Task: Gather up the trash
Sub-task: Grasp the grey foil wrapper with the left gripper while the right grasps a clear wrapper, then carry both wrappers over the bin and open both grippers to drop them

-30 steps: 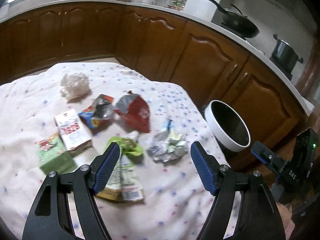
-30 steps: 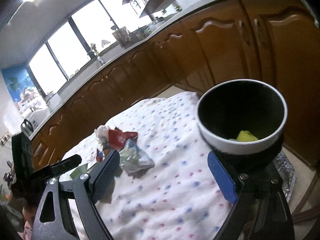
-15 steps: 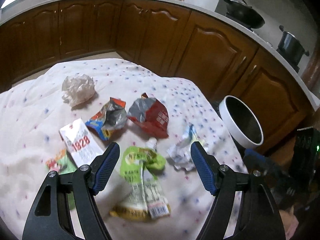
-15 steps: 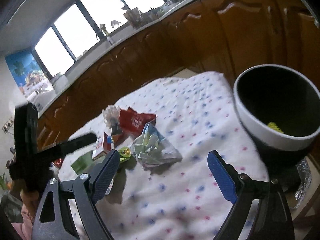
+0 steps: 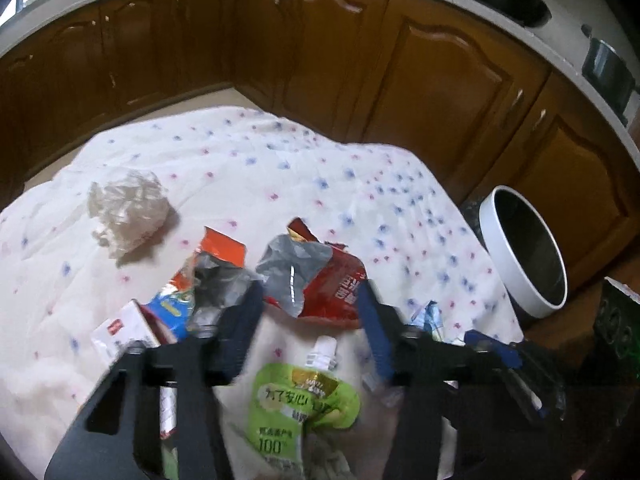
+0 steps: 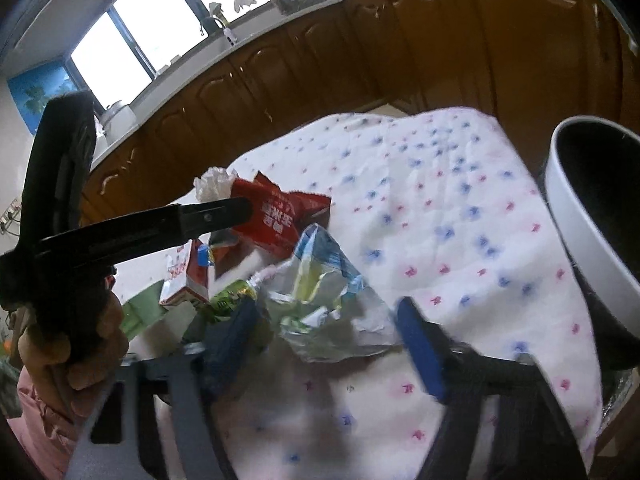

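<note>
— Left gripper (image 5: 310,320)?
— Jaws spread wide, nothing held; the green pouch (image 5: 302,404) lies between them, red wrapper (image 5: 320,280) just ahead.
— Right gripper (image 6: 328,336)?
— Also released (blurred), straddling the crumpled foil wrapper (image 6: 320,300). White bin (image 6: 580,232) sits off to its right.

Both claws motion-blurred; green pouch (image 5: 304,408) cut off below; bin (image 6: 592,240) cropped at right.
</note>
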A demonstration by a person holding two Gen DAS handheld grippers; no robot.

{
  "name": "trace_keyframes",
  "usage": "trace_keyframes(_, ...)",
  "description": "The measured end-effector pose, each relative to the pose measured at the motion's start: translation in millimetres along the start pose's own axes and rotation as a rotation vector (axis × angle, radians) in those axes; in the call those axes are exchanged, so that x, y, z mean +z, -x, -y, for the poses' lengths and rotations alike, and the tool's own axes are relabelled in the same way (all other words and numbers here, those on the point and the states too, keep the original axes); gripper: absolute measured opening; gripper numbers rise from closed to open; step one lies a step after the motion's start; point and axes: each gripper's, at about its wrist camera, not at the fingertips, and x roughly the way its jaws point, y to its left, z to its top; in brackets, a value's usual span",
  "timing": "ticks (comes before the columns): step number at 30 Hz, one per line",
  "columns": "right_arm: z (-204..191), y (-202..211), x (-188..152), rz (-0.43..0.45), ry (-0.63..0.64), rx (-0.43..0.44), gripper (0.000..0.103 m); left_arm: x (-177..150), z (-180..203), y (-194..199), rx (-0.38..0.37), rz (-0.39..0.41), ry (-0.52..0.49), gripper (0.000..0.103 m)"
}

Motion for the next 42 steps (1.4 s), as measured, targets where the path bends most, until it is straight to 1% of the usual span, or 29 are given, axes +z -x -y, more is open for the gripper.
trace_keyframes(1,1.2,-1.0,-1.3,-0.004,-0.002,0.004,0.045,-0.1,0.6,-4.6,-0.011,-0.015,-0.004,0.015)
trace_keyframes(2,2.4,-1.0,-3.3,-0.003,-0.002,0.002,0.037,-1.0,1.9,-6.6,-0.019,-0.022,-0.010,0.006)
trace_keyframes(3,2.6,0.1,-4.6,0.001,0.002,-0.001,0.020,-2.4,4.0,-7.8,-0.030,-0.024,-0.025,0.006)
trace_keyframes(4,3.1,2.4,-5.7,0.007,0.008,-0.007,0.000,-4.3,7.2,-6.4,-0.030,-0.014,-0.045,0.005)
trace_keyframes(7,6.3,9.8,-9.5,0.014,0.004,-0.011,0.000,-8.3,13.2,1.0,-0.041,0.007,-0.069,0.003)
trace_keyframes(10,7.5,18.1,-11.1,0.029,0.010,-0.021,0.001,-10.2,12.4,10.3,-0.045,0.030,-0.057,0.002)
trace_keyframes(11,7.8,19.9,-10.2,0.030,0.004,-0.006,0.009,-10.0,11.3,13.2,-0.049,0.036,-0.050,0.002)
trace_keyframes(13,7.7,21.4,-7.3,0.035,-0.009,0.011,0.020,-9.9,5.4,25.6,-0.064,0.063,-0.020,0.001)
trace_keyframes(15,3.9,21.8,-3.2,0.054,0.000,0.027,0.051,-9.0,1.2,35.2,-0.073,0.085,-0.002,0.001)
trace_keyframes(16,0.8,20.5,-1.2,0.059,0.007,0.029,0.056,-9.0,-0.8,41.7,-0.078,0.100,0.006,0.001)
trace_keyframes(17,-2.9,18.6,1.2,0.062,0.017,0.028,0.058,-8.9,-3.0,49.8,-0.084,0.119,0.012,0.001)
trace_keyframes(19,-11.2,9.3,5.2,0.048,0.041,0.033,0.058,-8.8,-6.4,61.0,-0.088,0.144,0.021,0.001)
trace_keyframes(22,-18.5,-12.8,9.0,-0.004,0.072,0.024,0.058,-7.8,-12.8,70.7,-0.090,0.161,0.042,0.001)
trace_keyframes(23,-20.4,-20.1,8.6,-0.023,0.085,0.013,0.053,-7.9,-14.3,72.0,-0.093,0.164,0.049,0.001)
trace_keyframes(24,-21.7,-24.4,7.0,-0.037,0.093,0.004,0.039,-8.0,-17.1,74.0,-0.101,0.164,0.059,0.001)
trace_keyframes(25,-23.0,-26.5,5.2,-0.042,0.103,-0.009,0.033,-8.3,-18.5,75.1,-0.104,0.164,0.065,0.001)
trace_keyframes(26,-24.1,-23.6,4.1,-0.029,0.108,0.001,0.022,-8.9,-19.5,76.4,-0.101,0.166,0.068,0.001)
trace_keyframes(27,-25.3,-19.7,3.8,-0.024,0.111,0.014,0.015,-9.9,-19.4,77.7,-0.096,0.169,0.068,0.001)
trace_keyframes(30,-29.9,-2.2,-0.3,0.015,0.133,-0.013,0.014,-12.6,-15.9,81.0,-0.101,0.172,0.063,0.001)
trace_keyframes(34,-24.4,25.8,-3.9,0.059,0.113,-0.006,0.014,-16.8,-4.1,83.2,-0.121,0.168,0.044,0.001)
trace_keyframes(38,-9.0,59.4,-7.5,0.113,0.080,-0.031,0.014,-22.0,14.1,85.9,-0.150,0.167,0.019,0.001)
trace_keyframes(42,15.5,97.3,-12.7,0.167,0.039,-0.079,0.014,-28.6,37.3,84.9,-0.183,0.156,-0.017,0.001)
